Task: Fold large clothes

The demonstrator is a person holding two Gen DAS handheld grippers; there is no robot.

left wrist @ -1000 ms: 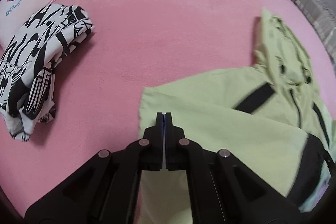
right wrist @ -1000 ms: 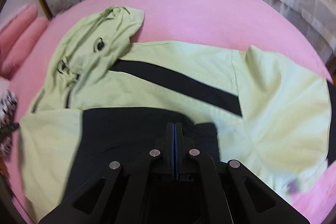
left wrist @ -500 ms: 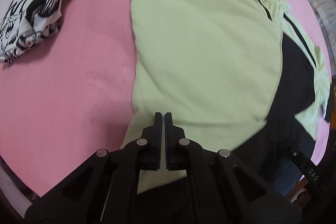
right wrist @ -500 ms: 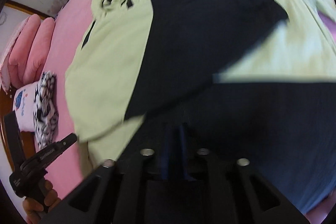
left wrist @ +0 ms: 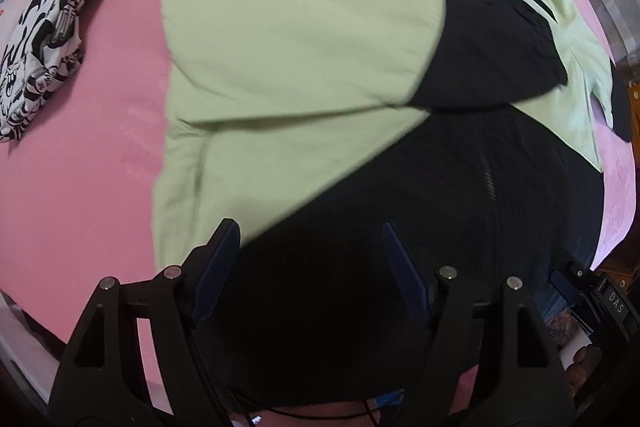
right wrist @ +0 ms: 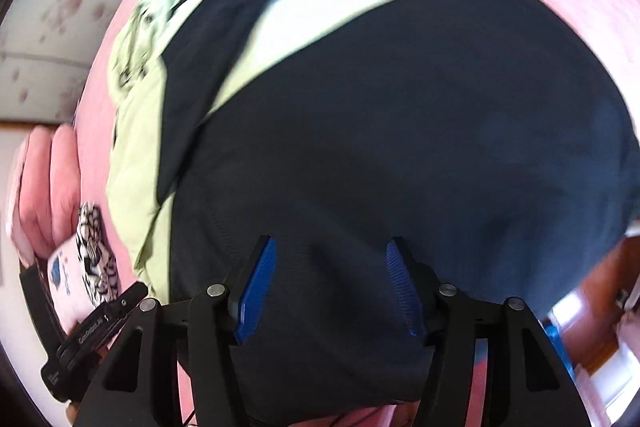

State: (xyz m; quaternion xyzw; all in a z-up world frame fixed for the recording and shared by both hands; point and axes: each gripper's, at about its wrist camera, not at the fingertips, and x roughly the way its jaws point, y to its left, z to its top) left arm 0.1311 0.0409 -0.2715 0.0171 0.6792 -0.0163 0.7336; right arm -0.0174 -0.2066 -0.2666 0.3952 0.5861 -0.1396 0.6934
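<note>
Light-green hooded jacket with black panels (left wrist: 304,39), lying spread on the pink fleece bed cover (left wrist: 100,167), hood toward the far side and black lower section nearest the cameras. One green sleeve or side panel lies folded across the body, its edge forming a diagonal crease over the chest; the opposite side shows green cloth beyond the black panel, apparently not yet brought in. Left gripper (left wrist: 310,253): tongs spread wide, hovering above the black hem, holding nothing. Right gripper (right wrist: 330,277): tongs likewise spread, blue pads bare, over the same black section (right wrist: 400,131); this view is motion-blurred. A folded black-and-white patterned garment (left wrist: 44,43) rests apart, at the left edge. Judged stage: early, one inward fold made; the remaining side, the hood and the lengthwise folds are left.
</note>
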